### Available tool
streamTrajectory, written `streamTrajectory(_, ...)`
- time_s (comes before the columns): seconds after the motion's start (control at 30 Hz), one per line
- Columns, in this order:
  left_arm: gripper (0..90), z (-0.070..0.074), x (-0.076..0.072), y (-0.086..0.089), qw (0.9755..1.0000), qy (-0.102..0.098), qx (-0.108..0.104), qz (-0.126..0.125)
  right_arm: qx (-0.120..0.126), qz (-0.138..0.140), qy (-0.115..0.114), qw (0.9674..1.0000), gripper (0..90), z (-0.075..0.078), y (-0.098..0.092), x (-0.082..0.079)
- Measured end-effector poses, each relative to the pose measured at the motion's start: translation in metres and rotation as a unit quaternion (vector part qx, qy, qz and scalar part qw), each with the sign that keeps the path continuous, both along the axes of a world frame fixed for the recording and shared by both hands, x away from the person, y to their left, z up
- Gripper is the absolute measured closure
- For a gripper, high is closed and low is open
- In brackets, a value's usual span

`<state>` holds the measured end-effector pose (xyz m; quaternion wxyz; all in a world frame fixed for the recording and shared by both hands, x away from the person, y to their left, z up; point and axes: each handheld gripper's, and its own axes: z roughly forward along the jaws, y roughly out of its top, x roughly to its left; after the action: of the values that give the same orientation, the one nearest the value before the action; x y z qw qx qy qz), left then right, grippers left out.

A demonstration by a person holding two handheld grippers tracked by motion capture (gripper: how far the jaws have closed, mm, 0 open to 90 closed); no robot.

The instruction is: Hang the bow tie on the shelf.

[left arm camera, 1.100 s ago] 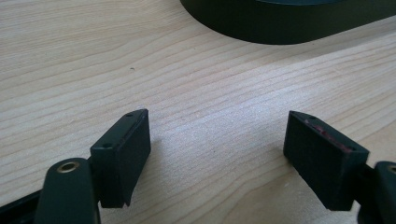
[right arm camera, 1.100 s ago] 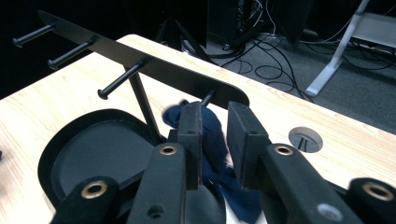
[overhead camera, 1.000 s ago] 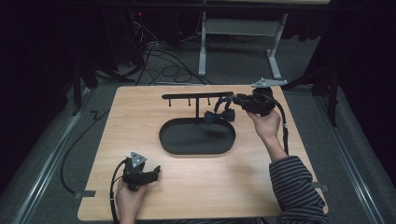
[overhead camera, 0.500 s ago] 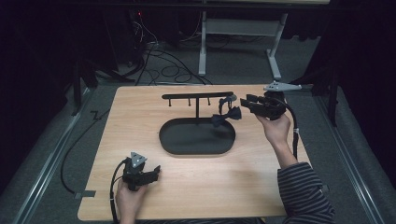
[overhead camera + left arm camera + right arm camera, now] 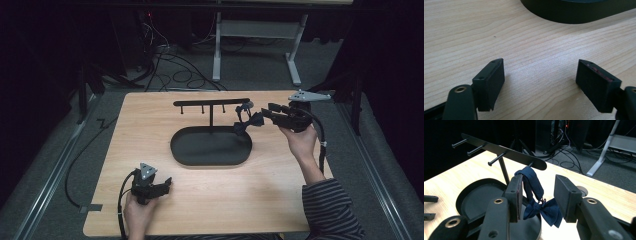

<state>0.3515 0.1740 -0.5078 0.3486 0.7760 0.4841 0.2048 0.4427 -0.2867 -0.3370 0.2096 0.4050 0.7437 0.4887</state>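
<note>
Over on the right, the right gripper (image 5: 274, 114) is up off the table (image 5: 150, 120), held in the person's right hand (image 5: 300, 142), jaws spread apart and clamping nothing. From its own camera the right gripper (image 5: 536, 195) looks straight at a dark blue bow tie (image 5: 541, 207), and the bow sits in the gap between the two jaws, a little beyond the pads. Whether either pad touches the fabric cannot be told. The tie's strap runs up and loops over the end peg of the rack (image 5: 506, 151), right at the tip of the flat bar, so the bow tie (image 5: 248, 121) hangs there off the rack (image 5: 210, 103), dangling just beside the gripper's tips and over the near right rim of the tray (image 5: 210, 147). The tray is a dark oval dish, and the rack's post rises from its back edge.

Down at the near left, the left gripper (image 5: 162, 186) rests low on the table in the left hand (image 5: 137, 212), well apart from the tie and the tray. Its own view shows the left gripper (image 5: 540, 75) wide open, bare wood grain between the pads, with the tray (image 5: 574, 15) wall curving across the top.
</note>
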Motion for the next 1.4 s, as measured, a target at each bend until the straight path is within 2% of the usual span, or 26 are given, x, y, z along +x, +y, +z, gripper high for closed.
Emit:
streamTrajectory(0.6, 23.5, 0.000, 0.000, 0.000, 1.0000, 0.000, 0.000, 0.000, -0.005, -0.003, 0.002, 1.0000, 59.2, -0.004, -0.015, -0.016)
streamTrajectory(0.83, 23.5, 0.000, 0.000, 0.000, 1.0000, 0.000, 0.000, 0.000, -0.002, -0.003, 0.002, 1.0000, 58.3, -0.005, -0.019, -0.022)
streamTrajectory(1.0, 23.5, 0.000, 0.000, 0.000, 1.0000, 0.000, 0.000, 0.000, 0.007, -0.005, -0.010, 0.9999, 58.7, -0.005, -0.024, -0.030)
streamTrajectory(1.4, 23.5, 0.000, 0.000, 0.000, 1.0000, 0.000, 0.000, 0.000, 0.011, -0.003, -0.006, 0.9999, 58.8, -0.007, -0.029, -0.041)
